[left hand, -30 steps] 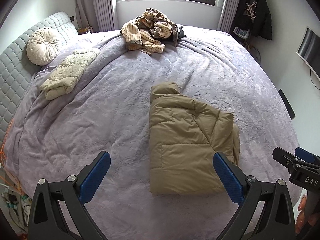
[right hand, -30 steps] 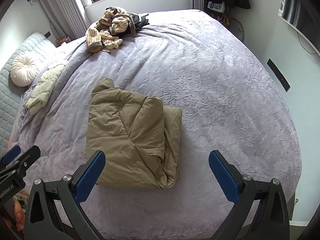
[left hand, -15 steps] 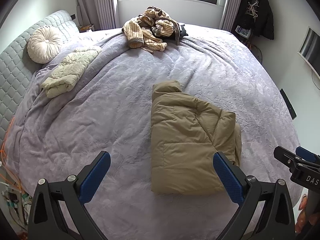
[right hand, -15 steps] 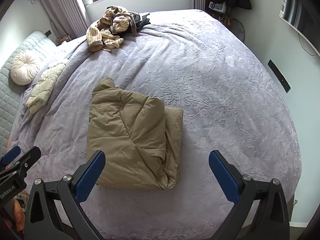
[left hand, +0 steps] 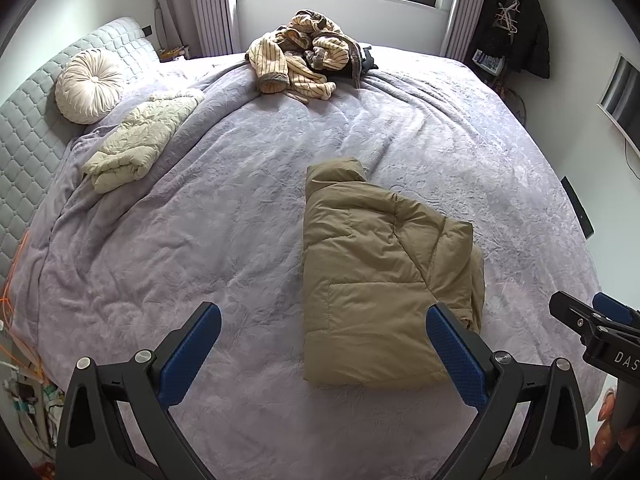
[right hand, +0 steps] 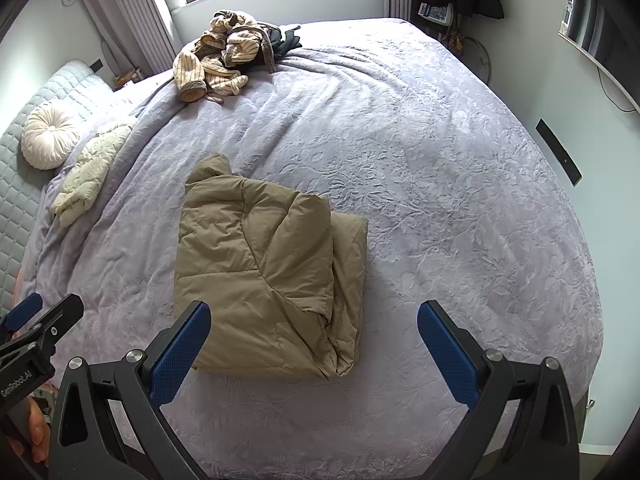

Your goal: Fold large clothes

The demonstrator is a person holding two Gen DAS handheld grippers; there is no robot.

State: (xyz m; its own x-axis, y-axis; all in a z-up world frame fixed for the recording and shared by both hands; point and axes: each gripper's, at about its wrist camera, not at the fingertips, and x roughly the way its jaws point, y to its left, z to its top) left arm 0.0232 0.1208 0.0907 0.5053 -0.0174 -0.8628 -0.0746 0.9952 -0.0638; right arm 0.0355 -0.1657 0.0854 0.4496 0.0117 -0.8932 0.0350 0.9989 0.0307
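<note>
We see the folded tan jacket (left hand: 380,280) on the bed (left hand: 200,220), just beyond both wide-open, empty grippers: left gripper (left hand: 324,344), right gripper (right hand: 314,344).

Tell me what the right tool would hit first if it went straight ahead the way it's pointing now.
Probably the bare purple quilted bedspread, just right of the folded tan puffer jacket. The open right tool points mostly past the jacket's right edge, though depth is hard to judge, so it might clip that edge.

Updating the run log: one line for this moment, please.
khaki jacket: folded, on bed | left gripper: open, empty | right gripper: open, empty | striped pile: unfolded
</note>
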